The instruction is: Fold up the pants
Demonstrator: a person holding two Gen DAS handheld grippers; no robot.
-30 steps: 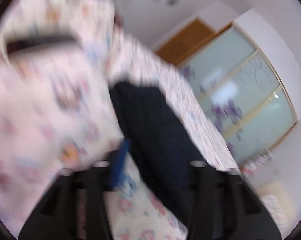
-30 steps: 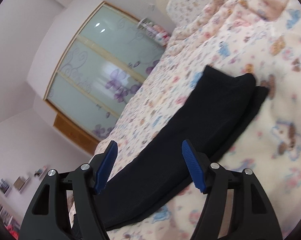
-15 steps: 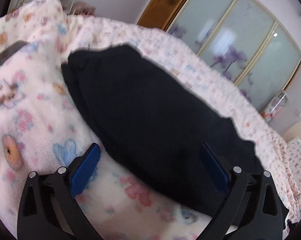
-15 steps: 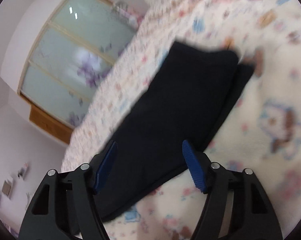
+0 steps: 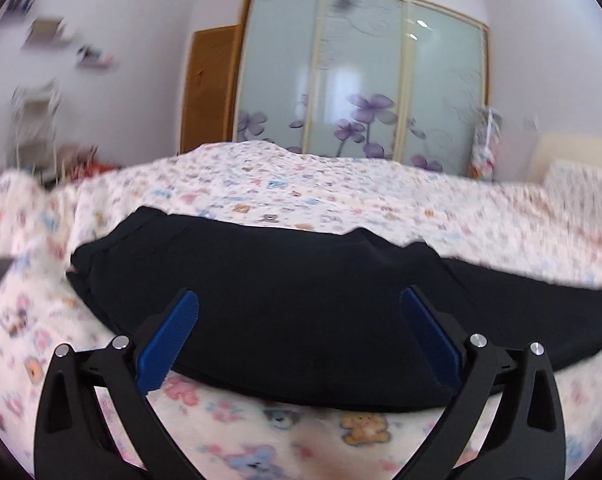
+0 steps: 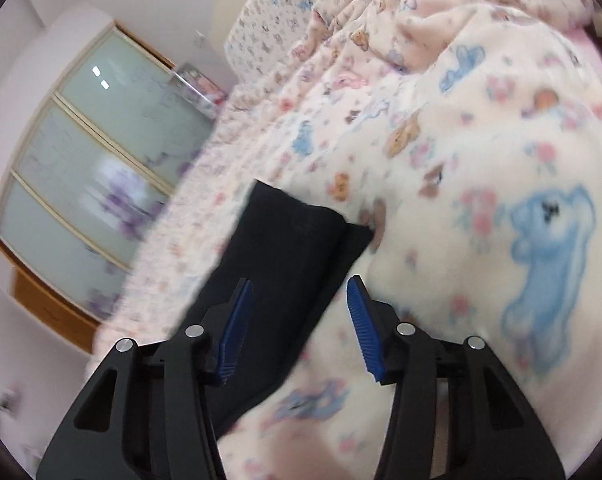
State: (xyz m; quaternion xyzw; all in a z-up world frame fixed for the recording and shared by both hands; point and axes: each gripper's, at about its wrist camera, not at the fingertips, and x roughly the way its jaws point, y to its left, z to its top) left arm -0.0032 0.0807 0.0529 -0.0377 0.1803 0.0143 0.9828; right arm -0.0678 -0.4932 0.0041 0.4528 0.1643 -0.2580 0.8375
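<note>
Dark navy pants lie flat on a cream blanket with bear prints, folded lengthwise, running left to right across the left wrist view. My left gripper is open and empty, just above the near long edge of the pants. In the right wrist view the pants run away from me as a long strip, with the far end showing two stacked layers. My right gripper is open and empty, its jaws straddling the right edge of the strip.
A patterned bed sheet lies beyond the pants. A wardrobe with frosted flower-printed sliding doors and a wooden door stand behind the bed. A bunched blanket and pillow lie at the bed's far end.
Both views swung quickly. The left gripper turned from a steep tilt to level, facing the pants side-on. The right gripper moved closer over the strip's right edge. Both stayed open.
</note>
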